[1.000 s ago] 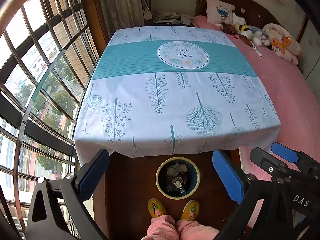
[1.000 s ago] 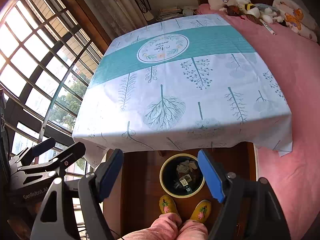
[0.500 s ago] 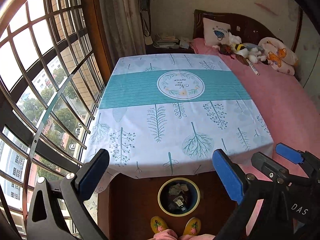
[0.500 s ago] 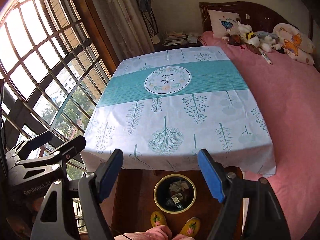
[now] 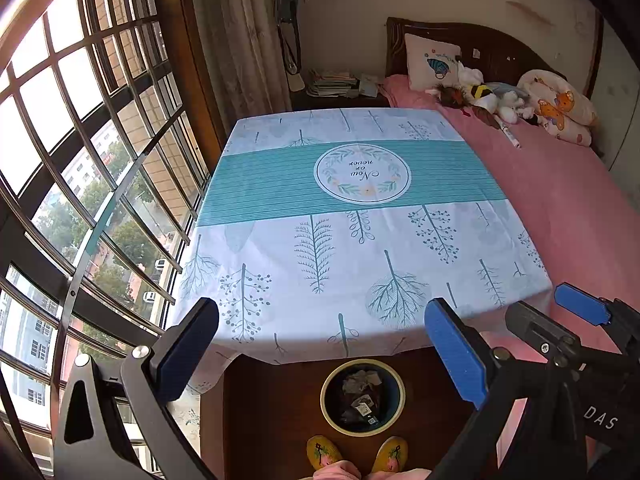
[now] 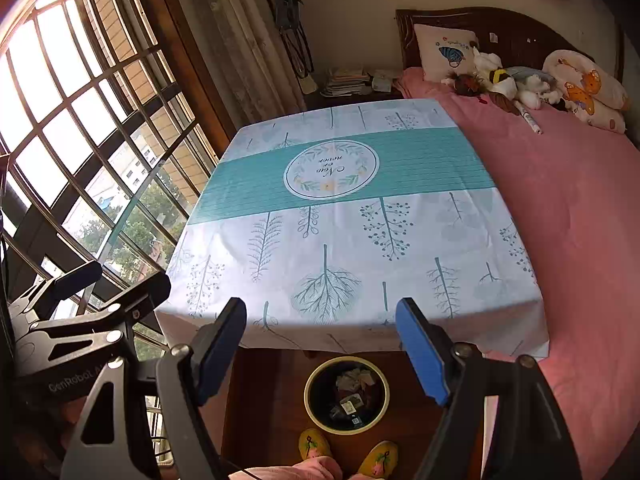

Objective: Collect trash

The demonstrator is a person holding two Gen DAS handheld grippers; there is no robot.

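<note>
A round bin with a yellow rim (image 5: 363,398) (image 6: 346,394) stands on the wooden floor under the table's near edge, with crumpled paper and wrappers inside. The table (image 5: 360,248) (image 6: 340,240) wears a white and teal leaf-print cloth with nothing lying on it. My left gripper (image 5: 320,352) is open and empty, hanging above the near table edge and the bin. My right gripper (image 6: 320,344) is also open and empty, beside the left one. The right gripper's fingers (image 5: 580,310) show at the right of the left wrist view. The left gripper (image 6: 76,292) shows at the left of the right wrist view.
A barred window (image 5: 80,160) runs along the left. A pink bed (image 5: 560,200) with pillows and plush toys (image 5: 492,98) borders the table on the right. A nightstand with books (image 5: 332,84) stands behind. A person's yellow slippers (image 5: 356,452) stand by the bin.
Both grippers rose and tilted upward, so the table sits lower in view and the wall, headboard and curtain show more. The jaws stayed open.
</note>
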